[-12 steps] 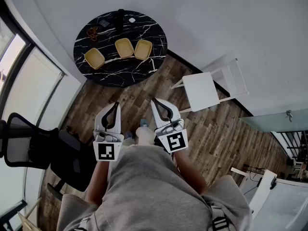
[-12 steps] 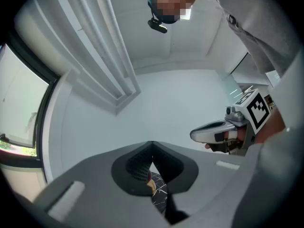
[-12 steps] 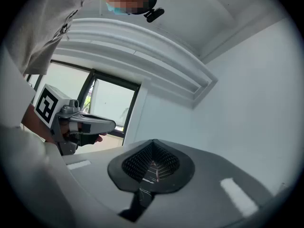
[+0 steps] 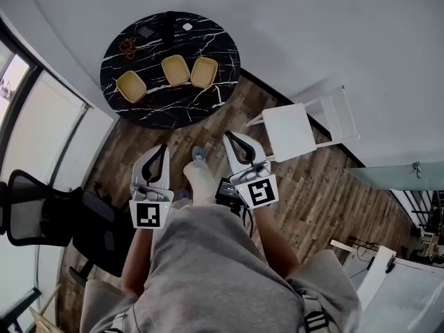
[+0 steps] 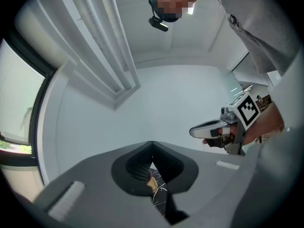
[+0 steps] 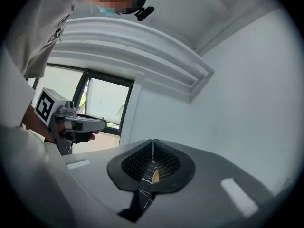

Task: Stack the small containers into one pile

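Note:
Three small yellow containers stand apart on the round black marble table point(image 4: 173, 106): one at the left point(image 4: 131, 86), one in the middle point(image 4: 176, 69), one at the right point(image 4: 205, 72). Both grippers are held level in front of the person, well short of the table. My left gripper point(image 4: 161, 148) is shut and empty, its jaws meeting at the tip point(image 5: 152, 142). My right gripper point(image 4: 229, 136) is likewise shut with nothing in it point(image 6: 153, 141). Through each gripper's jaw opening only a sliver of the table and a yellow container point(image 6: 156, 175) shows.
A white chair point(image 4: 290, 132) stands right of the table by the wall. A black office chair point(image 4: 41, 210) is at the left near the window. Small dark objects point(image 4: 168, 26) and a brown item point(image 4: 129, 46) lie at the table's far side. The floor is wood.
The person has stepped a foot forward toward the table. The right gripper has risen slightly in the head view and the left has shifted a little left. Both stay shut.

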### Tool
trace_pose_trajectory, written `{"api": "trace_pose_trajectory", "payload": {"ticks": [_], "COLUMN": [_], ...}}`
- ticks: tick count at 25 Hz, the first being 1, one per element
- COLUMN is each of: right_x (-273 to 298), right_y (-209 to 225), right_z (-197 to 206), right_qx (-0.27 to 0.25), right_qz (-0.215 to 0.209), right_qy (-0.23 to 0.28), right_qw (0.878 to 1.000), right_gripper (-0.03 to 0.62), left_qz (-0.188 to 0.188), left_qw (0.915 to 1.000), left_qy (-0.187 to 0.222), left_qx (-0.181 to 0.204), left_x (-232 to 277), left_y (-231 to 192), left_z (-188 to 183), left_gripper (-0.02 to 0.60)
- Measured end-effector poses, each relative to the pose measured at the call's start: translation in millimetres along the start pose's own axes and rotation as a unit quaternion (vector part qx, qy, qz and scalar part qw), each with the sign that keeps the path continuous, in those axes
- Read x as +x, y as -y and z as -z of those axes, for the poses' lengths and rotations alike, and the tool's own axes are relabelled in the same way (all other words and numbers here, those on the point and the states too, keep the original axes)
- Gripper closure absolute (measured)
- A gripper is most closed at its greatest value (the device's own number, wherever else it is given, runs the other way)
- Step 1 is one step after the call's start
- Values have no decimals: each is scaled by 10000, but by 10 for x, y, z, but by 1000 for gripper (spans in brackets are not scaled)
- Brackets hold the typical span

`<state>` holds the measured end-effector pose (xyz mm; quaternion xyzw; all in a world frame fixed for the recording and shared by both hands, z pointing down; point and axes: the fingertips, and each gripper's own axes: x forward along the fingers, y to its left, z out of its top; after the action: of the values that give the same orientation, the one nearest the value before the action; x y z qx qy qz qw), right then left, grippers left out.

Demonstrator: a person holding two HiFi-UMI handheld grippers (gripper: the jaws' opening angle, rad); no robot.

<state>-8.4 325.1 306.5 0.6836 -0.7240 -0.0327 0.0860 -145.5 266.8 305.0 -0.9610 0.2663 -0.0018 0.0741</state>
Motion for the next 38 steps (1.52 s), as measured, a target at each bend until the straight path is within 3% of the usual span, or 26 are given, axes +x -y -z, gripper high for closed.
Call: {"api": "trace_pose_trajectory", "payload": {"ticks": [6, 10, 16, 20, 24, 28, 32, 38], "right_x": [604, 1106, 1811, 2152, 2550, 2858, 3123, 3242], "right_y": [521, 964, 1535, 1929, 2175, 2336, 2395, 2324], "right_z": [251, 447, 733, 1109, 1651, 2420, 3128, 3808], "right_qx": [78, 193, 288, 403, 280, 538, 550, 1054], "right_qz": [-177, -295, -675, -832, -1066, -1124, -1222, -1319], "right_qy": [-116, -259, -498, -780, -1349, -2298, -3261, -4144], "right_qw": [9997, 9990, 9961, 9926, 9847, 9652, 9358, 8943], "right_gripper": [574, 572, 572, 549, 536, 530, 516, 506], "left_qz": [10, 66, -14, -34, -230, -497, -587, -437], "left_qw": [9991, 9990, 9952, 9921, 9885, 9836, 9838, 9834], "left_qy": [-422, -401, -975, -1251, -1452, -1593, -1285, -1380], "left_qx": [-9, 177, -85, -41, -358, -684, -1106, -1091], "left_x": [577, 1157, 1919, 2322, 2506, 2549, 2640, 2660], "left_y": [-202, -362, -561, -603, -716, -859, -1081, -1227], "left_z": [276, 343, 591, 732, 986, 1245, 1407, 1551], "left_gripper": [586, 586, 586, 586, 586, 586, 584, 584]}}
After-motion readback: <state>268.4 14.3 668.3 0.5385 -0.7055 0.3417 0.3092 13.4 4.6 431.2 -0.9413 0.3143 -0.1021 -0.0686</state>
